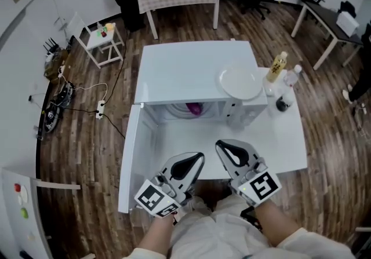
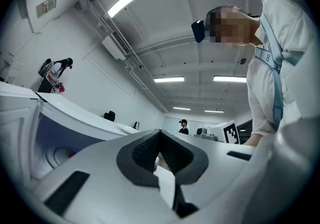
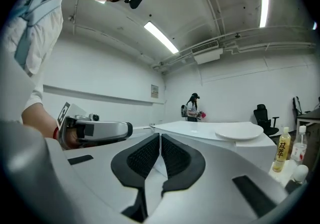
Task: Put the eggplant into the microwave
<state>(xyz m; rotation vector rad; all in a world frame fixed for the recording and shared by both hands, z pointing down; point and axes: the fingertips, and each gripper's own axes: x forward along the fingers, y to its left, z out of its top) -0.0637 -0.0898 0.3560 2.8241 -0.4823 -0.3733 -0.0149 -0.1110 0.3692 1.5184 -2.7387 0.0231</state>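
Observation:
The purple eggplant [image 1: 195, 108] lies inside the white microwave [image 1: 191, 72], whose door [image 1: 130, 156] hangs open to the left. Both grippers hover in front of the open cavity, near the table's front edge and apart from the eggplant. My left gripper [image 1: 197, 159] [image 2: 159, 135] is shut, pads meeting at the tips with nothing between them. My right gripper [image 1: 222, 146] [image 3: 160, 138] is also shut and empty. The right gripper view shows the left gripper [image 3: 100, 130] beside it. In the left gripper view a purple sliver of the eggplant [image 2: 73, 153] shows in the cavity.
A white plate [image 1: 240, 83] rests on the microwave's top. A yellow bottle [image 1: 277, 66] and a clear bottle [image 1: 293, 75] stand on the white table [image 1: 284, 136] to the right. Chairs, desks and a person stand farther off.

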